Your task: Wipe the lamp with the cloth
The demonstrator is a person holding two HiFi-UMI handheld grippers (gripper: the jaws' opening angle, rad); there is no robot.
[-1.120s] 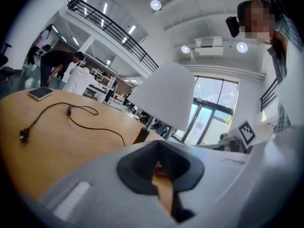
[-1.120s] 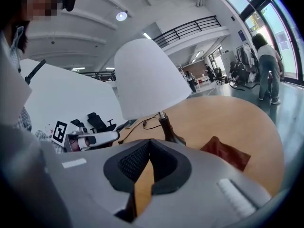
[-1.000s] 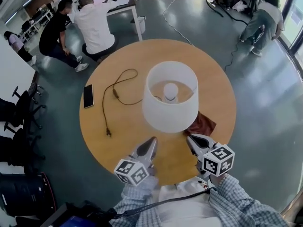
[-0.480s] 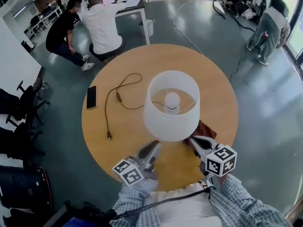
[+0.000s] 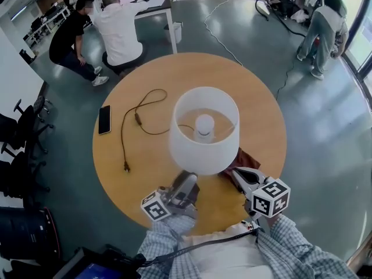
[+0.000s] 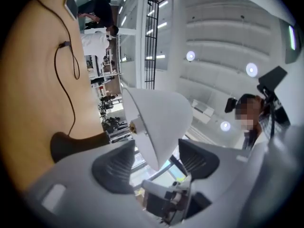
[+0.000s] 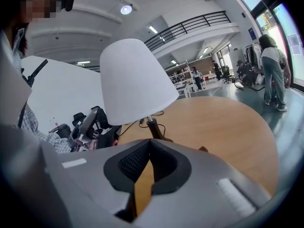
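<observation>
The lamp has a white shade [image 5: 203, 133] and a dark stem [image 7: 153, 126], and stands mid-table. A dark red cloth [image 5: 250, 154] lies on the table at its right, partly under the shade. My left gripper [image 5: 187, 180] points up at the shade's near rim. Its jaws have just been opening, and the shade's rim [image 6: 156, 151] sits between the pads with gaps on both sides in the left gripper view [image 6: 156, 161]. My right gripper [image 5: 236, 173] is shut at the cloth's near edge. In its own view [image 7: 149, 145] nothing shows between the pads.
The round wooden table [image 5: 116, 156] also holds the lamp's black cord [image 5: 135, 121] and a phone [image 5: 104, 120] at the left. Two people crouch beyond the far edge, another stands at the back right. Black chairs stand at the left.
My left gripper has rolled, risen toward the shade's near rim and opened its jaws. My right gripper stays shut by the cloth. The head view has shifted a little.
</observation>
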